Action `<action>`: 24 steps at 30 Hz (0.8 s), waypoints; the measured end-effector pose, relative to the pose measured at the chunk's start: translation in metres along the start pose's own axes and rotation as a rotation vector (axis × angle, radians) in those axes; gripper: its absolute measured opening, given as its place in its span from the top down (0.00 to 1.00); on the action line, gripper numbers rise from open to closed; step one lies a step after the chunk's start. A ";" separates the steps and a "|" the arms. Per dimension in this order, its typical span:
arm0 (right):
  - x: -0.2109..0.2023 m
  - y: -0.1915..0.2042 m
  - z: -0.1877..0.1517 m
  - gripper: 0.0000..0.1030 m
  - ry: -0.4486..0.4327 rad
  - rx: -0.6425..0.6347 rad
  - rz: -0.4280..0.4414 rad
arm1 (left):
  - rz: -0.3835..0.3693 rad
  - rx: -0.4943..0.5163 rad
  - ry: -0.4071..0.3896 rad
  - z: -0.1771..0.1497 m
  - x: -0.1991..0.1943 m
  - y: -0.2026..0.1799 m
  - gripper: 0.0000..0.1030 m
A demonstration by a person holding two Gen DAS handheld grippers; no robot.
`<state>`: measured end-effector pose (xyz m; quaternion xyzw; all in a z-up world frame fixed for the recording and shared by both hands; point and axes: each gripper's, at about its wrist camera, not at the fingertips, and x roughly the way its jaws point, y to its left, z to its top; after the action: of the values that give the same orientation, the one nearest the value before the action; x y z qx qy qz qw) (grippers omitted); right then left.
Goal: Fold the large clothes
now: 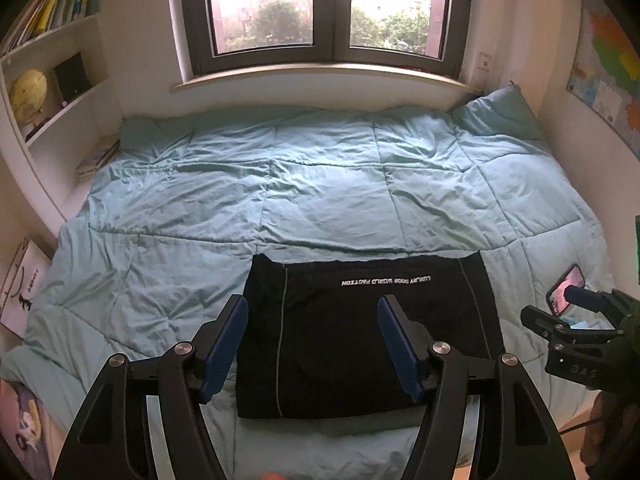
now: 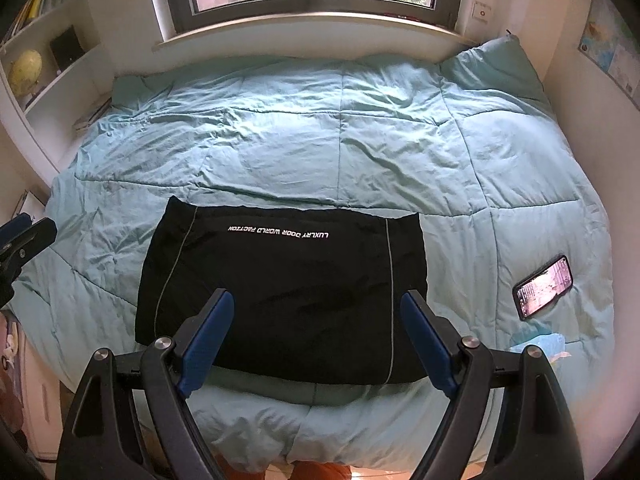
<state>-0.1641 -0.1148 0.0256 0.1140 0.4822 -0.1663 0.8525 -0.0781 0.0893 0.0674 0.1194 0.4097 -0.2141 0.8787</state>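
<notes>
1. where the near edge of the bed drops away at 6 o'clock, the floor is almost wholly hidden behind the gripper frames; only an orange blur shows, too vague to name.
2. the white lettering on the folded black garment [image 2: 280, 300] reads upside down from both cameras.
3. the right gripper [image 1: 560, 312] shows in the left wrist view at 3 o'clock, cut off by the frame edge and partly covering the phone [image 2: 543, 287].
4. a crumpled pale blue thing just beside the phone, at 4 o'clock in the right wrist view, is too small to identify.
5. the left gripper [image 1: 313, 344] hangs over the garment's near left part, jaws well apart, nothing between the pads.
6. the right gripper's jaws also stand wide in its own view, gripping nothing, above the garment's near edge.
7. the garment lies flat as a rectangle at the near middle of the teal quilt [image 1: 320, 184], which is creased and covers the whole bed.
8. a window [image 1: 328, 12] sits at 12 o'clock, shelves with a globe [image 1: 28, 96] at 10 o'clock, a map [image 1: 608, 72] at 2 o'clock, and a pillow [image 1: 500, 112] in the far right corner.
</notes>
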 end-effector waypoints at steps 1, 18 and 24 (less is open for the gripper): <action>0.001 0.000 0.000 0.16 0.001 -0.002 0.000 | 0.004 0.003 0.002 0.000 0.001 0.000 0.33; 0.014 -0.006 0.004 0.16 0.028 -0.027 0.001 | 0.015 0.012 0.014 0.002 0.013 -0.001 0.33; 0.018 -0.007 0.007 0.16 0.030 -0.036 0.011 | 0.040 0.020 0.006 0.002 0.013 -0.004 0.33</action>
<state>-0.1530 -0.1263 0.0134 0.1039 0.4971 -0.1512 0.8481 -0.0708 0.0815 0.0581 0.1373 0.4076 -0.2002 0.8803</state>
